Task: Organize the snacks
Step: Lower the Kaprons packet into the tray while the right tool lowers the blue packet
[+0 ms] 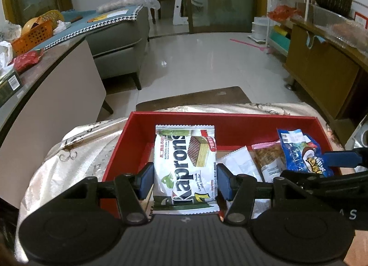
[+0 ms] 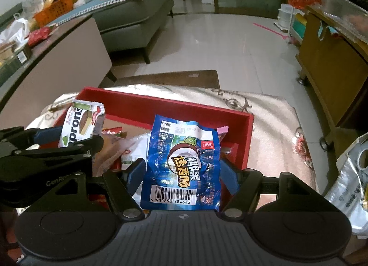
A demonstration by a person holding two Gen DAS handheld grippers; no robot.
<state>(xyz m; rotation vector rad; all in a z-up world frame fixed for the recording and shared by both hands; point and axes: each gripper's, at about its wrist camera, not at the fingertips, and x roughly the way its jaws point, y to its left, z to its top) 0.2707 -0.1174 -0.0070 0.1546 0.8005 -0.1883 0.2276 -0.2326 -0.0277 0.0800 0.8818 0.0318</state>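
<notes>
My left hand-held gripper [image 1: 185, 182] clamps a Kaprons wafer pack [image 1: 185, 167], my right hand-held gripper [image 2: 181, 173] a blue sausage packet [image 2: 184, 164], both above the red box [image 1: 230, 118] on the cloth-covered table [image 1: 76, 150]; grey sofa [image 1: 119, 35] upper left.

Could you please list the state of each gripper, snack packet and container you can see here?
left gripper: shut on the Kaprons wafer packet.
Kaprons wafer packet: sealed, held upright over the red box.
right gripper: shut on the blue sausage packet.
blue sausage packet: sealed, crinkled, held upright.
red box: open-topped, holding other snack packets.
orange basket: tilted on the side counter.
</notes>
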